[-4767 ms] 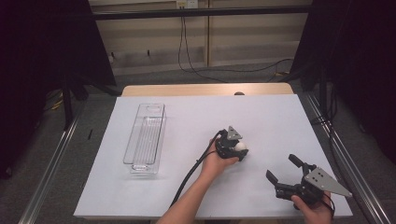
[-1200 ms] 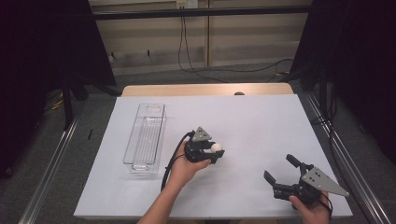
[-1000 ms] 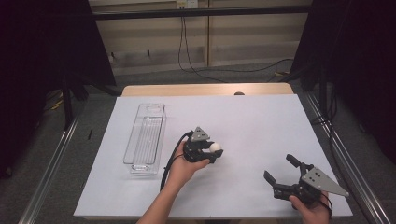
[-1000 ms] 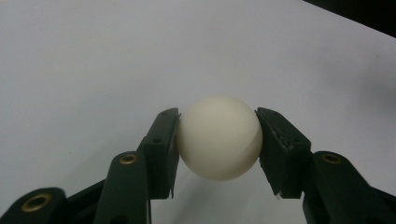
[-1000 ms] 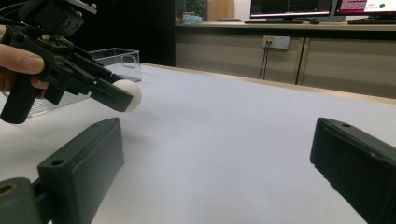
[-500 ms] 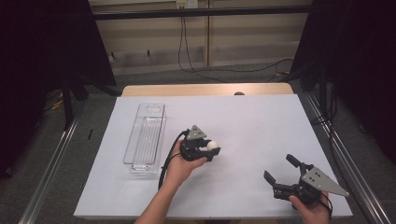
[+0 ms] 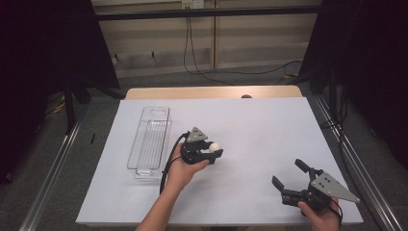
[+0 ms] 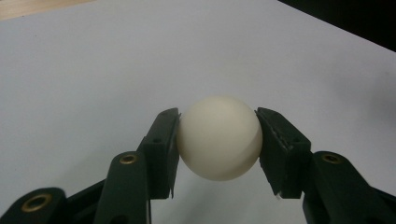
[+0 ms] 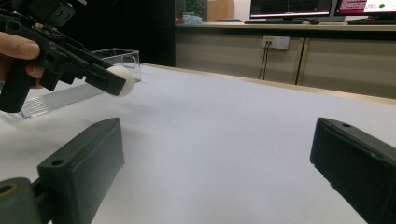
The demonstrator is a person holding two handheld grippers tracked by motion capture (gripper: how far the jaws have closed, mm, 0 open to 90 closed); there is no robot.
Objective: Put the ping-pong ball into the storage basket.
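A cream-white ball (image 8: 219, 138) is seen, plain and unpatterned, between the black jaws of the left gripper (image 8: 218, 140). The table (image 7: 269, 125) is covered in flat white — its far edge is pale wood. The tray (image 7: 149, 139) is clear (ribbed floor). The right gripper (image 7: 292, 174) is black, grey-plated.

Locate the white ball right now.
In the high view the white ball sits left of table centre, clamped between the left gripper fingers, just right of the clear tray; the right gripper view shows it held above the table.
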